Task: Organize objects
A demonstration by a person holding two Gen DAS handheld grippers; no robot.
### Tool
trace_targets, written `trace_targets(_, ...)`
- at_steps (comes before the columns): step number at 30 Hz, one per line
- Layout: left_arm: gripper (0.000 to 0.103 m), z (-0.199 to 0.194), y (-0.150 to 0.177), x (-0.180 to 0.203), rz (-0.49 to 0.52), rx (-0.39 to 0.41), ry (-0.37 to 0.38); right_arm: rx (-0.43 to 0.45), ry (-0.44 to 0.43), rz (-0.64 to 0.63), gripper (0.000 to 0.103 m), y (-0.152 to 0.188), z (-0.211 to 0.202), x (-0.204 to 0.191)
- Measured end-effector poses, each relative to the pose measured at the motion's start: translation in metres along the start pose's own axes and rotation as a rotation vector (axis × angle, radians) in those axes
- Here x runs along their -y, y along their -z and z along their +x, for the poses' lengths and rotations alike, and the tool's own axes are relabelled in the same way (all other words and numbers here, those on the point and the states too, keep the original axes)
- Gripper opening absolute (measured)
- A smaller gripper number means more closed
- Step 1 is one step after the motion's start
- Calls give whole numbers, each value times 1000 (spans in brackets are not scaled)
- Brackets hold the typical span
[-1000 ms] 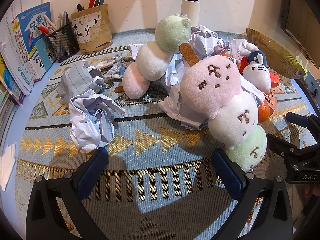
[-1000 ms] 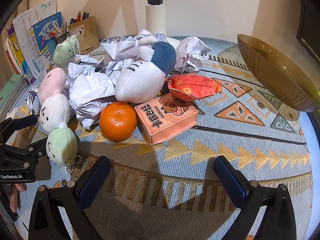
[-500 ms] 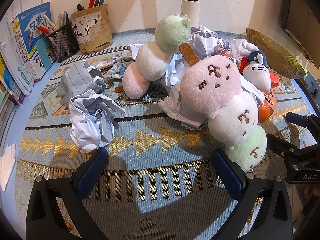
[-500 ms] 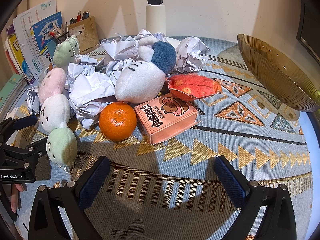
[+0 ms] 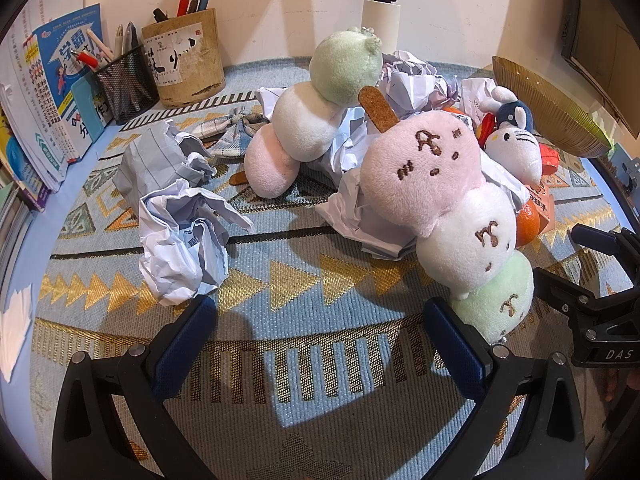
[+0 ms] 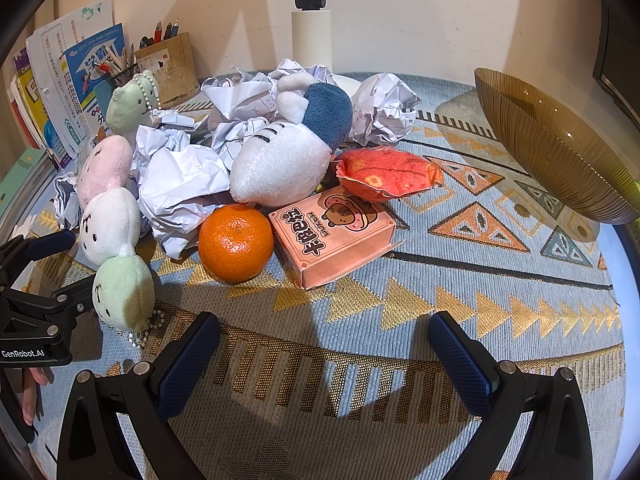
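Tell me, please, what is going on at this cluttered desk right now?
A person holds two sets of tongs over a patterned woven mat heaped with clutter. Both the left tongs and right tongs are open and empty. Nothing is gripped yet: the round orange mandarin, pink cardboard box, crumpled white paper balls and plush toys lie unsorted, and the ribbed amber glass bowl looks empty.

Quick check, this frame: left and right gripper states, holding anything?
Left gripper: open, holding nothing, above the patterned mat.
Right gripper: open, holding nothing, short of the orange.
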State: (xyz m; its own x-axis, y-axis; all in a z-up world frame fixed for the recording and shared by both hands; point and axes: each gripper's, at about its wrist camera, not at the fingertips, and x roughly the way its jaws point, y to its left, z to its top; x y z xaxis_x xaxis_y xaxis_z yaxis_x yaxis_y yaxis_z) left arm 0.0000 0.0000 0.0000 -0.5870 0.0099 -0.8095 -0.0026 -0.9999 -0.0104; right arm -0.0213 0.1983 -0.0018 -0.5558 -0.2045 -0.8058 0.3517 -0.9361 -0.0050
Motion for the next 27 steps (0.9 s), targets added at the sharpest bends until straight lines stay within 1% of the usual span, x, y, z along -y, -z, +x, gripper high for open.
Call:
trace_targets(17,103,0,0,0,-1,-1,2,0,0,0,103,0,0,0)
trace_targets(20,103,-1,1,-2,8,-1,8,0,2,0,103,0,0,0)
trace_targets(22,103,-6,5,-10,-13,-1,-5,-1,-1,1,103,2,-2,-2)
trace_targets(24,102,-7,9,-15,-24,-3,-12,0,-33,-21,103,9,-8,-9)
trace_targets(27,103,-14,17,-24,-19,-10,-9,17,-124,-60,103,18,-24,-28)
